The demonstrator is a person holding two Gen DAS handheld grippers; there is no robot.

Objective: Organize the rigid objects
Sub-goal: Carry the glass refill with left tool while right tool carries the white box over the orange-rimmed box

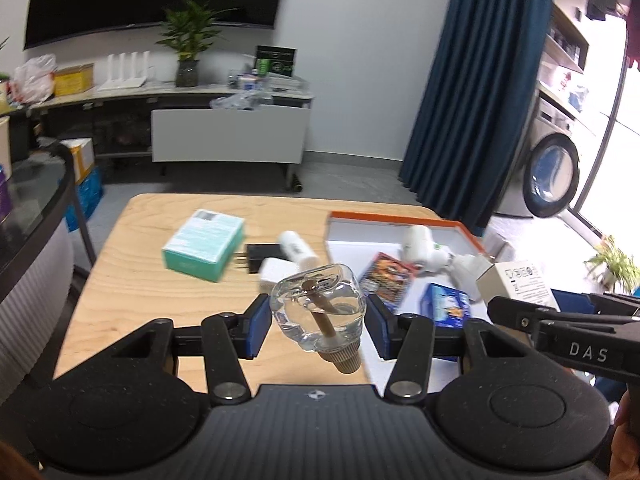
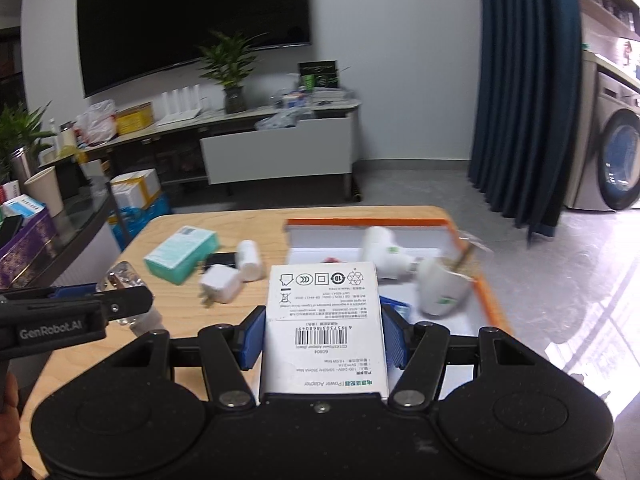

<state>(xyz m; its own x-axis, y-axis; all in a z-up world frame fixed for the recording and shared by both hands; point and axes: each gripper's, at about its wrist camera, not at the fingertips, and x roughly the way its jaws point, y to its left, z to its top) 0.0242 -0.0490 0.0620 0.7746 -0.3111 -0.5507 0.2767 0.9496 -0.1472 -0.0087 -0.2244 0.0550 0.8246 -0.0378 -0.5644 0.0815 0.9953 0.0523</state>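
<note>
The left hand-held gripper (image 1: 318, 326) is clenched on a clear glass bottle (image 1: 318, 310), held between its pads above the tabletop (image 1: 132, 288). The right hand-held gripper (image 2: 324, 338) grasps a white adapter box (image 2: 324, 320), with the orange-rimmed tray (image 2: 490, 304) just beyond it.

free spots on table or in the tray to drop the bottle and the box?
Bare wood: the table's near-left corner, in front of the teal box. In the tray, white floor along the back wall is free. Crowded: the tray's near half and the charger cluster beside it.
</note>
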